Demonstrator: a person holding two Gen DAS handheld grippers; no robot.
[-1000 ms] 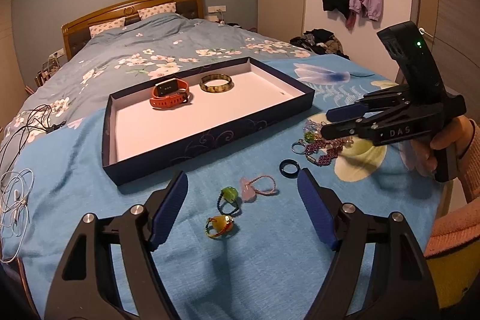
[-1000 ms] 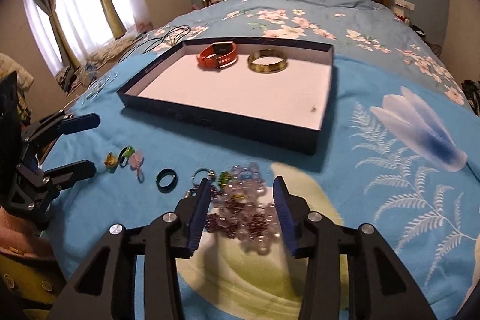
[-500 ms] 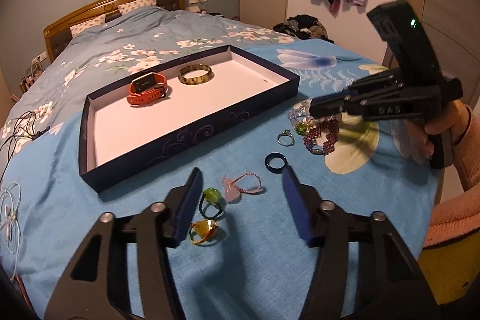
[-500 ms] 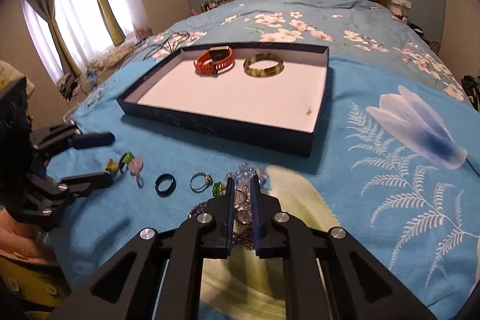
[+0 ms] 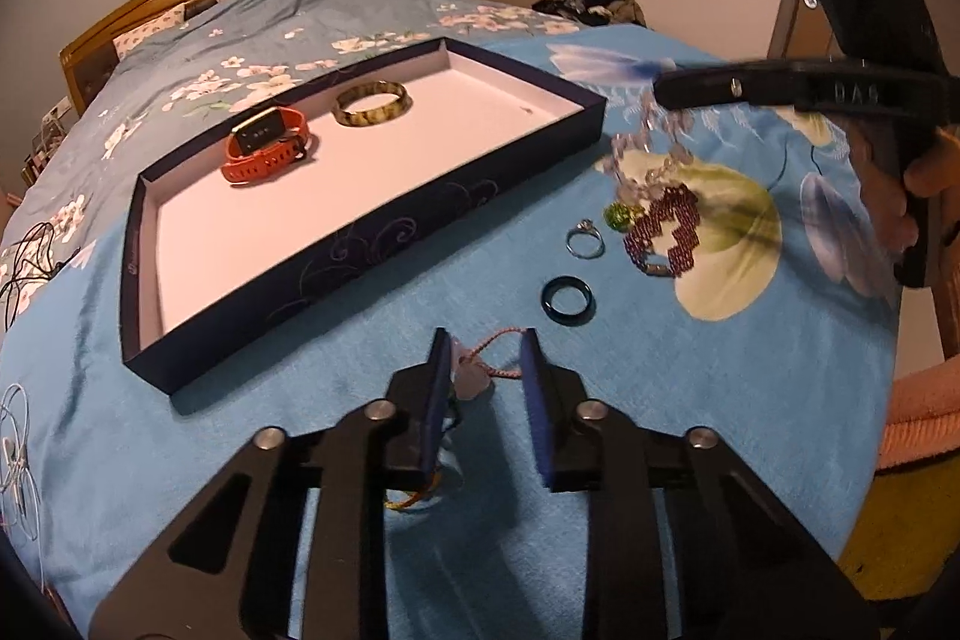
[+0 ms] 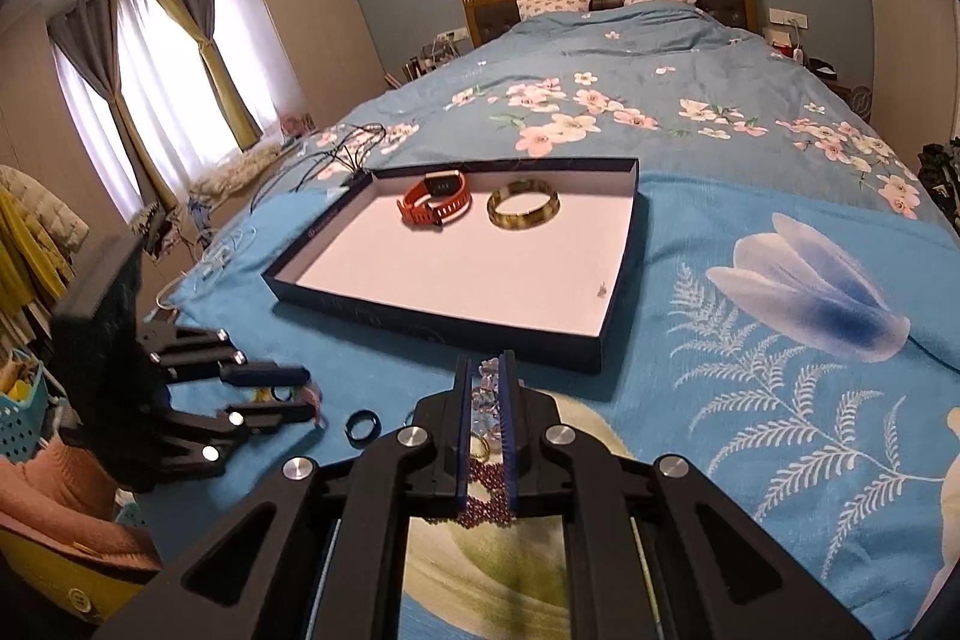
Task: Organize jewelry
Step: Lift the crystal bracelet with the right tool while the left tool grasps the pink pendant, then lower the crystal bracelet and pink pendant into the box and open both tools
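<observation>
My left gripper is low over the blue bedspread and its jaws are closing around a pink stone pendant on a cord; the right pad stands clear of it. A yellow ring peeks out under the left finger. My right gripper is shut on a clear bead bracelet, which dangles above the maroon bead bracelet. The dark blue tray holds an orange watch and a green-yellow bangle.
Loose on the bedspread lie a dark ring, a silver ring and a green bead ring. Cables trail at the left of the bed. A person's hand and orange sleeve are at the right edge.
My left gripper dropped forward over the pink pendant and its jaws narrowed. My right gripper shut on the clear bead bracelet and rose, pulling it up off the pile.
</observation>
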